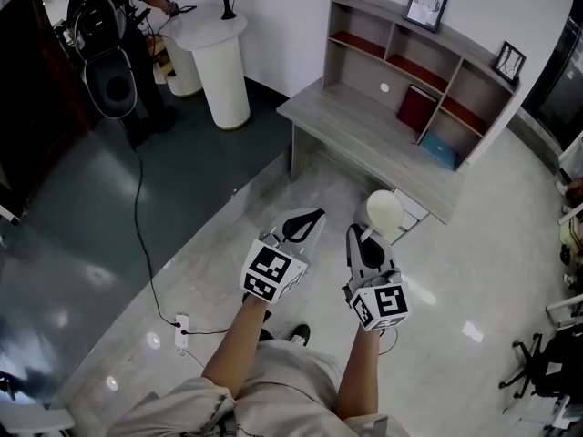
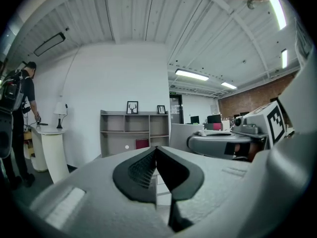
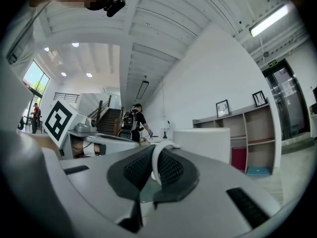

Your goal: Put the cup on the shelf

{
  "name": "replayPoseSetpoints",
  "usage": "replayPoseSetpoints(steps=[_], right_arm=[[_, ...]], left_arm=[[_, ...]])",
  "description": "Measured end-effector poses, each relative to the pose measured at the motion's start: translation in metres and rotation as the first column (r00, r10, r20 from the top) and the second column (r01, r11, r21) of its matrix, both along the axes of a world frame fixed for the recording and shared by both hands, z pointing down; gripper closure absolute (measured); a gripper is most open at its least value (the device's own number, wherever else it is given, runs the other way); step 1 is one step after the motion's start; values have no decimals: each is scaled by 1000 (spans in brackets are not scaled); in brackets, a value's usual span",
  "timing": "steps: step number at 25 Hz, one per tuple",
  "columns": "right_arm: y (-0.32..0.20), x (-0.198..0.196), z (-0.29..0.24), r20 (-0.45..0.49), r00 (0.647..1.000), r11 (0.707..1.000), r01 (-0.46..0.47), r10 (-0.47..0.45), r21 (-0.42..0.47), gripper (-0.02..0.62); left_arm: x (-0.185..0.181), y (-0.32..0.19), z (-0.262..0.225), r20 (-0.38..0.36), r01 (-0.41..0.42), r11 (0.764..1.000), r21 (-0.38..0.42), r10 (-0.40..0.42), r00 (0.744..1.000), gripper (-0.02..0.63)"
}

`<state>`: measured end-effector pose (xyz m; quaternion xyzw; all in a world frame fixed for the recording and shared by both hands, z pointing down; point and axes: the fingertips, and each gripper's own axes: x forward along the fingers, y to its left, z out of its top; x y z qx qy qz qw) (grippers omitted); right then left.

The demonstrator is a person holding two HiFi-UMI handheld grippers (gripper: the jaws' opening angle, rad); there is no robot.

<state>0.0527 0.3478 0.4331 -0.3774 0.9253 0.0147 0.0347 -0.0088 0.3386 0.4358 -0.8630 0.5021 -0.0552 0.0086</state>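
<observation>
A white cup [image 1: 384, 211] hangs in the air in front of my right gripper [image 1: 358, 235], which is shut on the cup's handle [image 3: 157, 160]. In the right gripper view the cup body [image 3: 203, 143] stands just beyond the jaws. My left gripper [image 1: 310, 217] is held beside it, shut, with nothing between its fingers; in the left gripper view the jaws meet at the left gripper's tip [image 2: 156, 148]. The grey shelf unit [image 1: 410, 71] stands on a low desk ahead against the wall. That shelf [image 2: 132, 130] also shows far off, straight past the left jaws, and the shelf [image 3: 247, 133] lies to the right of the cup.
The shelf holds a red book [image 1: 416, 109], a blue item [image 1: 439, 150] and two picture frames [image 1: 425, 5]. A white round pedestal [image 1: 219, 53] with a lamp stands at the back left, a person [image 1: 118, 25] beside it. A cable and power strip [image 1: 180, 330] lie on the floor.
</observation>
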Motion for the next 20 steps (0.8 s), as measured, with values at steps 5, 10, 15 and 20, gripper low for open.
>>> replayPoseSetpoints(steps=[5,10,15,20], right_arm=[[-10,17,9,14,1000,999,10,-10,-34,578],[-7,26,16,15,1000,999,17,-16,-43,578],[-7,30,6,19,999,999,41,-41,5,578],[-29,37,0,42,999,1000,16,-17,17,578]], left_arm=[[16,-2,5,50,6,1000,-2,-6,999,597],[17,-5,9,38,18,1000,-11,-18,999,597],[25,-14,12,41,0,1000,-17,1,999,597],[30,-33,13,65,-34,999,-10,34,997,597]])
